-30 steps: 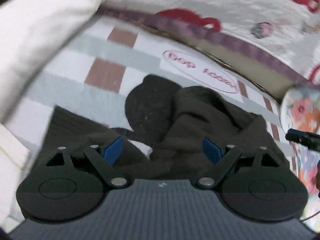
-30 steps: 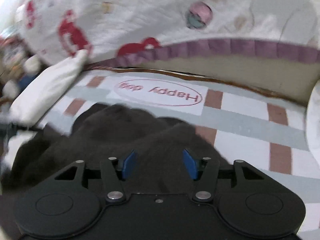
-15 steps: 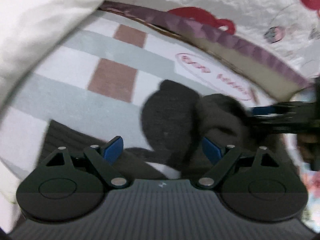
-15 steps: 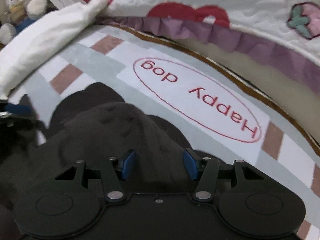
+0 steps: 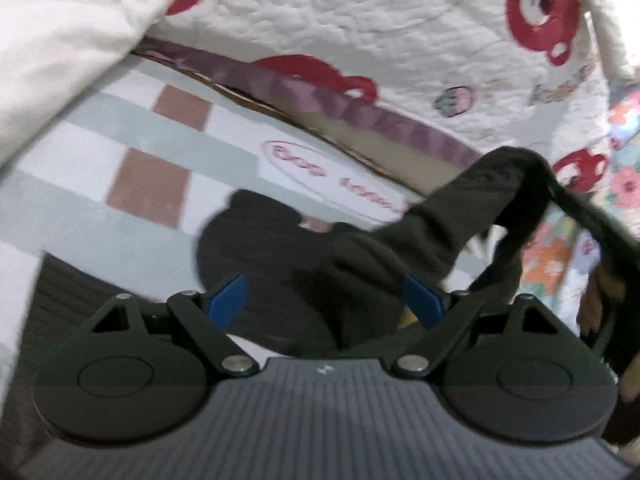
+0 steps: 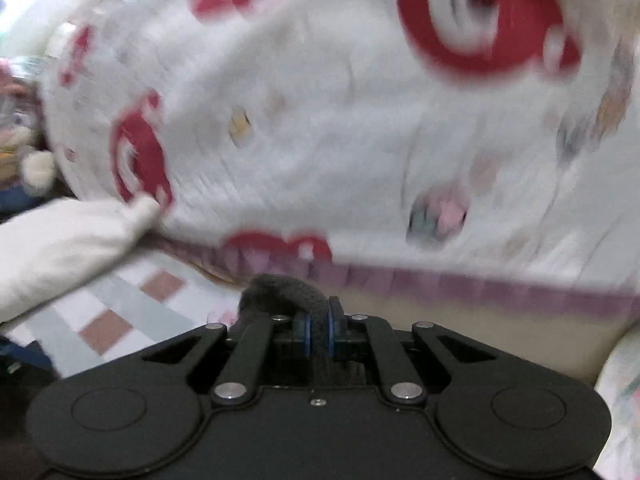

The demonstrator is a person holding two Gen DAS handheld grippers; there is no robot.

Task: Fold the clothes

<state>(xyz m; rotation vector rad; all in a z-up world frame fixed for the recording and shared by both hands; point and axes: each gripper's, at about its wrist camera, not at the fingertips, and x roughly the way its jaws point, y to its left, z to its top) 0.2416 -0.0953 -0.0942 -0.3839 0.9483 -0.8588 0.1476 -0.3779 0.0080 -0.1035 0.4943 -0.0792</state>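
Lifted since a second ago, the dark knit garment (image 5: 472, 216) hangs pinched in the right gripper (image 6: 318, 330), whose jaws have just closed, left gripper (image 5: 324, 300) jaws wide over the checked bed sheet (image 5: 120, 152); folding barely begun.

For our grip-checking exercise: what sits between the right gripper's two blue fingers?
A fold of the dark knitted garment, pinched between the blue fingers of the right gripper; its jaws have just been closing. The right wrist view shows it.

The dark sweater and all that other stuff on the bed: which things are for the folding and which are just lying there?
For the folding:
- dark sweater
- right tool, pinching a fold of the sweater
- left tool, open above the sweater

Just lying about:
- white quilt with red prints
- checked mat
- white pillow
- stuffed toy
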